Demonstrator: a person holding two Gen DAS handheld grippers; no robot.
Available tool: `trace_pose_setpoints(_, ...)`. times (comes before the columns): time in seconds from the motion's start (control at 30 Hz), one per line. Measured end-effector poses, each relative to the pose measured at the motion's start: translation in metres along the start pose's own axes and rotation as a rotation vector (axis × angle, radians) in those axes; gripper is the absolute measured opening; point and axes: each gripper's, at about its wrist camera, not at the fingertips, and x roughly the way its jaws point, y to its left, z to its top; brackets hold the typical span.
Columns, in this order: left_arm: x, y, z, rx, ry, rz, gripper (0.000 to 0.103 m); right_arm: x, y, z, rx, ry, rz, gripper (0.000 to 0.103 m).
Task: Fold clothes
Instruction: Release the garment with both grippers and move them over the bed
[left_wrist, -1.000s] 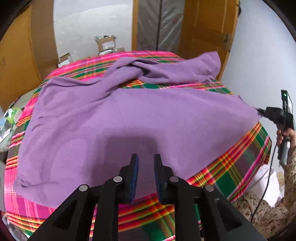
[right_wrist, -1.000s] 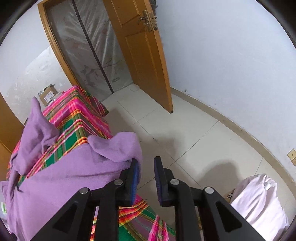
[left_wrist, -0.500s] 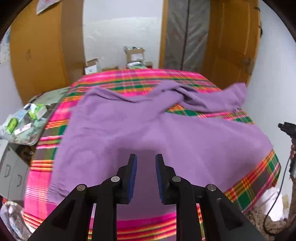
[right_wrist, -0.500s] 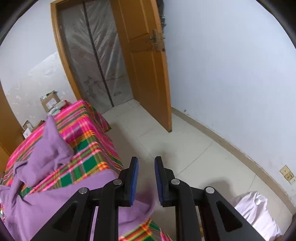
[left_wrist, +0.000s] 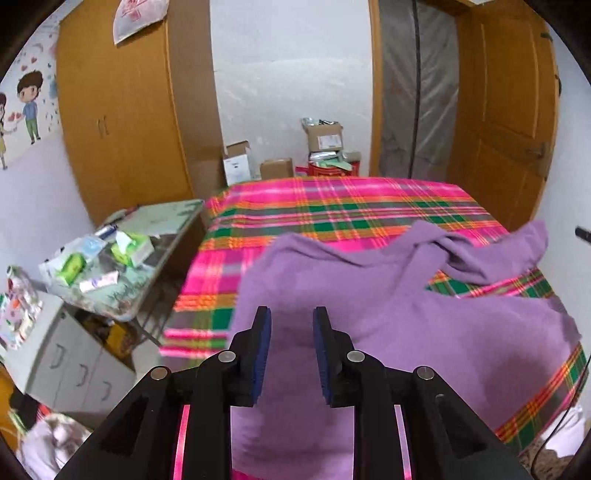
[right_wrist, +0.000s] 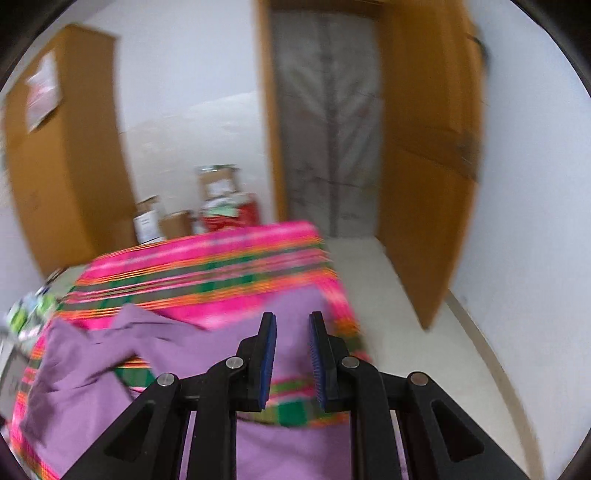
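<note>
A purple garment (left_wrist: 388, 302) lies spread over the near half of a table under a pink, green and orange plaid cloth (left_wrist: 332, 206). Its sleeves are bunched toward the far right. My left gripper (left_wrist: 291, 325) hovers open above the garment's near left part, with nothing between its fingers. In the blurred right wrist view the same garment (right_wrist: 110, 387) lies below and to the left. My right gripper (right_wrist: 291, 328) stands open over the garment's right side near the table's right edge, holding nothing.
A low side table (left_wrist: 122, 258) cluttered with small packets stands left of the plaid table, with white drawers (left_wrist: 66, 365) beneath. Cardboard boxes (left_wrist: 321, 140) sit behind. A wooden wardrobe (left_wrist: 122, 110) is at the back left. An open wooden door (right_wrist: 428, 166) and bare tiled floor (right_wrist: 424, 332) are on the right.
Both grippers have lifted and tilted up toward the far side of the table. The right gripper swung left, from over the floor to above the garment. Both stay open.
</note>
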Motion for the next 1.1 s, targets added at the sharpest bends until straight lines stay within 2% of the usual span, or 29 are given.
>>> trace_pose_setpoints(0.1,0.015,0.020,0.019,-0.001,0.020,-0.008,0.024,0.015,0.038,0.016,-0.091,0.027,0.091,0.018)
trace_pose_setpoints(0.23,0.043,0.042,0.043,0.008,0.052,-0.063,0.025,0.040,0.090,0.024,-0.213,0.066,0.214,0.019)
trace_pose_setpoints(0.33,0.066,0.053,0.059,-0.010,0.091,-0.117,0.030,0.065,0.129,0.016,-0.284,0.124,0.286,0.020)
trace_pose_setpoints(0.43,0.096,0.067,0.075,-0.069,0.127,-0.193,0.034,0.090,0.167,0.006,-0.352,0.187,0.356,0.025)
trace_pose_setpoints(0.53,0.130,0.083,0.083,-0.154,0.180,-0.227,0.034,0.116,0.205,-0.004,-0.420,0.249,0.426,0.027)
trace_pose_setpoints(0.63,0.164,0.091,0.083,-0.197,0.240,-0.260,0.034,0.139,0.244,-0.014,-0.496,0.295,0.490,0.027)
trace_pose_setpoints(0.77,0.196,0.097,0.073,-0.244,0.290,-0.273,0.034,0.155,0.291,-0.026,-0.572,0.305,0.593,0.028)
trace_pose_setpoints(0.83,0.207,0.102,0.067,-0.274,0.309,-0.269,0.034,0.160,0.311,-0.028,-0.603,0.300,0.628,0.032)
trace_pose_setpoints(0.93,0.218,0.107,0.059,-0.291,0.319,-0.268,0.034,0.170,0.342,-0.031,-0.650,0.293,0.679,0.034)
trace_pose_setpoints(1.1,0.227,0.111,0.053,-0.272,0.336,-0.273,0.034,0.190,0.372,-0.034,-0.669,0.364,0.745,0.036)
